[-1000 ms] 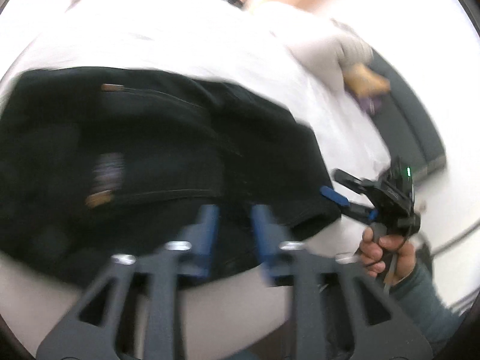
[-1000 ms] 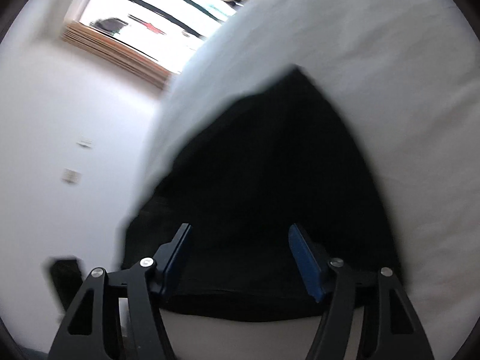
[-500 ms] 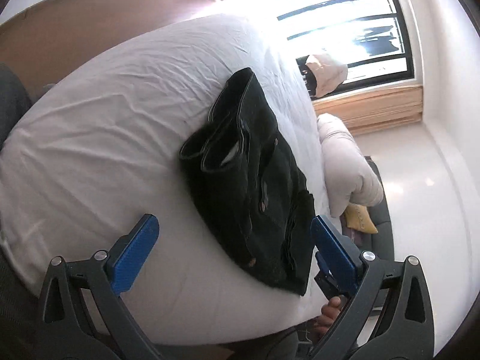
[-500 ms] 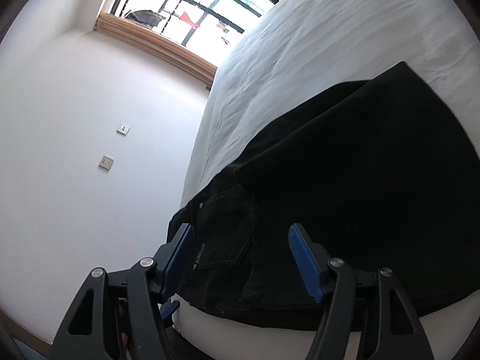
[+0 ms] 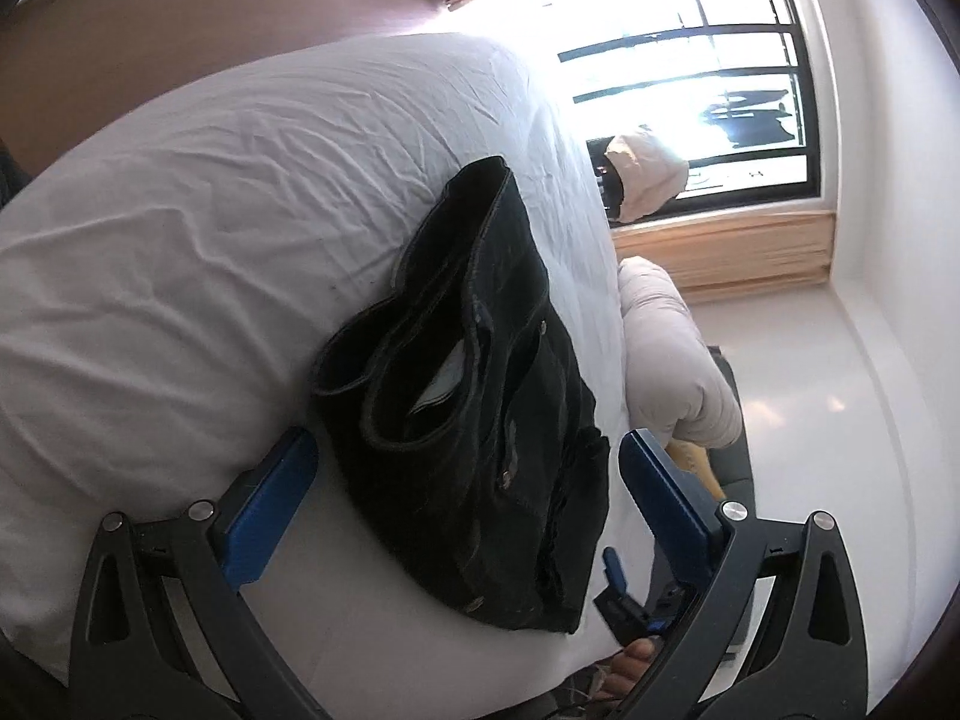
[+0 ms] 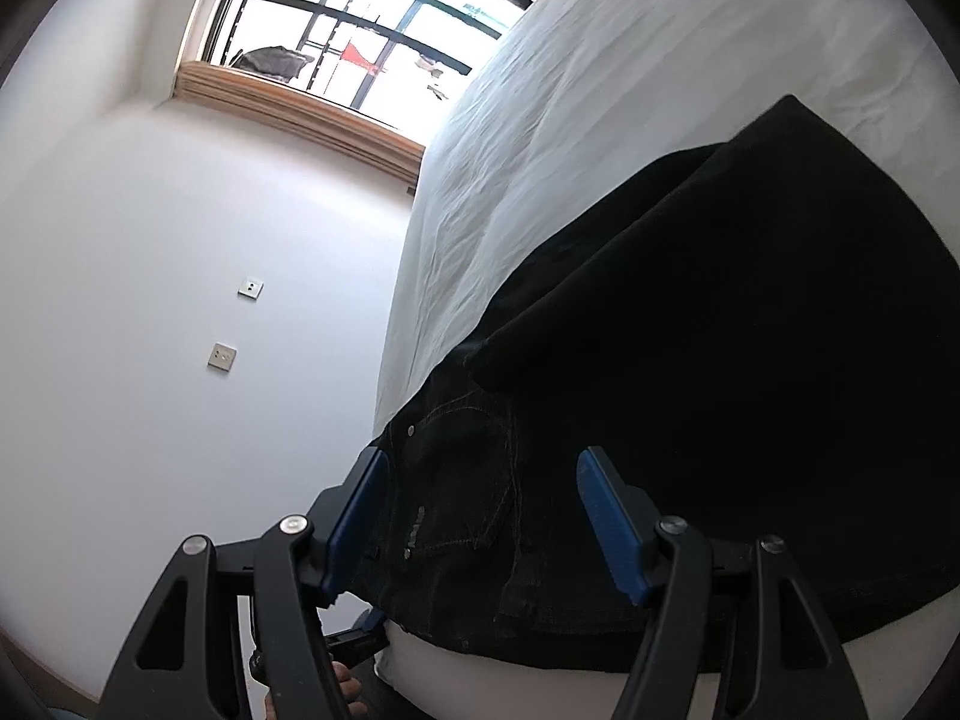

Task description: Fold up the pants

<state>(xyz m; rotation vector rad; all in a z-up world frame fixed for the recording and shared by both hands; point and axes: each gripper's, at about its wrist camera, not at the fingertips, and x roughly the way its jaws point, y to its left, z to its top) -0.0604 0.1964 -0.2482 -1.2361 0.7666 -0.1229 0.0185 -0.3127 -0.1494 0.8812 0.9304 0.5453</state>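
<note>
On the white bed (image 5: 198, 252) the black pants (image 5: 480, 408) lay folded into a thick bundle near the mattress edge, with the open cuffs at the bundle's near left end. Through the left wrist camera I saw the bundle's long axis running away from me, slanting from the lower right up toward the far middle of the bed. My left gripper (image 5: 465, 498) stood at full spread, its blue fingers (image 5: 264, 504) straddling the near end without touching the cloth. My right gripper (image 6: 480, 516) hung at the bed's edge with a middling gap, the pocketed waist part of the pants (image 6: 690, 360) showing between its fingers; I could not tell whether its pads pressed the fabric. I judged the right one nearer the cloth, so any further fold looked likely to start from that side.
</note>
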